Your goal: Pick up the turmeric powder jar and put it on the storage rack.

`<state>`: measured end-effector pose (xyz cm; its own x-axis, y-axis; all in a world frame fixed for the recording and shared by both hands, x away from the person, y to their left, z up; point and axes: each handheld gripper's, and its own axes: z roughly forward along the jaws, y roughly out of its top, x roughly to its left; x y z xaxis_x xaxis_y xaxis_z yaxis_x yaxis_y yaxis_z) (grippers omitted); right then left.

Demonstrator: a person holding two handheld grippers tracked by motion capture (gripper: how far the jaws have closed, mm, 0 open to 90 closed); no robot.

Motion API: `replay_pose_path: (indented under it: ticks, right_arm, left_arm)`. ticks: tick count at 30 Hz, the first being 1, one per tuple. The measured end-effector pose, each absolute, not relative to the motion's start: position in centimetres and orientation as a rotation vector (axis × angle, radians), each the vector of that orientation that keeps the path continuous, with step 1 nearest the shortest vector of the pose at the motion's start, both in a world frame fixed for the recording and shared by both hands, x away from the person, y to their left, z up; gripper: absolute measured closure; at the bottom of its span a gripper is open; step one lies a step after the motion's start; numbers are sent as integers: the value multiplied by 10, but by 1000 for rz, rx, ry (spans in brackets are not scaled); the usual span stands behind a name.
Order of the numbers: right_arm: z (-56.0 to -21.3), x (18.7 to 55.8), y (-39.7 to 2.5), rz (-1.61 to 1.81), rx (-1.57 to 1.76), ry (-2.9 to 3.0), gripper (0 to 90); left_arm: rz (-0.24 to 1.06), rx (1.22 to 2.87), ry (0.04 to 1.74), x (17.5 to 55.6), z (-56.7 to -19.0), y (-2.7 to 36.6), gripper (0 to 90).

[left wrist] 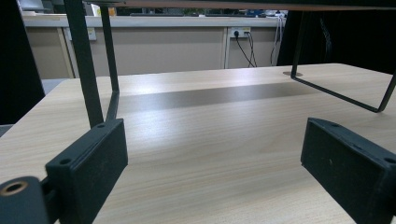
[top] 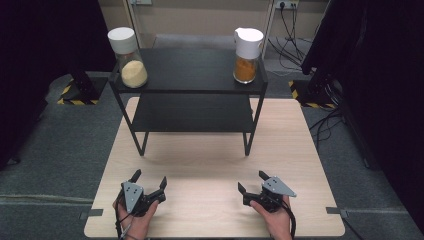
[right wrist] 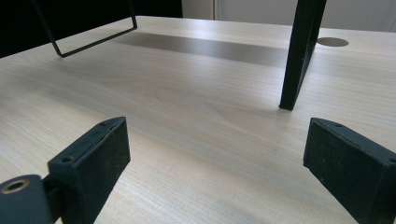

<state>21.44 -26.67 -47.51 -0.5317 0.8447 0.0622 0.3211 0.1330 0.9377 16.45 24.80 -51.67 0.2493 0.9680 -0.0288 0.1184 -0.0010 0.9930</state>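
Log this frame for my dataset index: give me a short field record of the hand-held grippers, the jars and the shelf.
left hand-held gripper: open, holding nothing, low over the near left part of the table
right hand-held gripper: open, holding nothing, near right part of the table
pale-filled jar: upright, white lid, left end of the rack's top shelf
orange-filled jar: upright, white lid, right end of the top shelf
black rack: two tiers, far half of the table; lower shelf bare
contact: neither gripper touches a jar or the rack
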Motion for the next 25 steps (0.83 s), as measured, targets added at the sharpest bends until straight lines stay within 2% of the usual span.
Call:
replay_pose_path:
  ticks: [25]
  right_arm:
    - [-480,211,-271,1440,1127,1893,73]
  left_arm:
    - [951,1396,1108,165,-516,248,68]
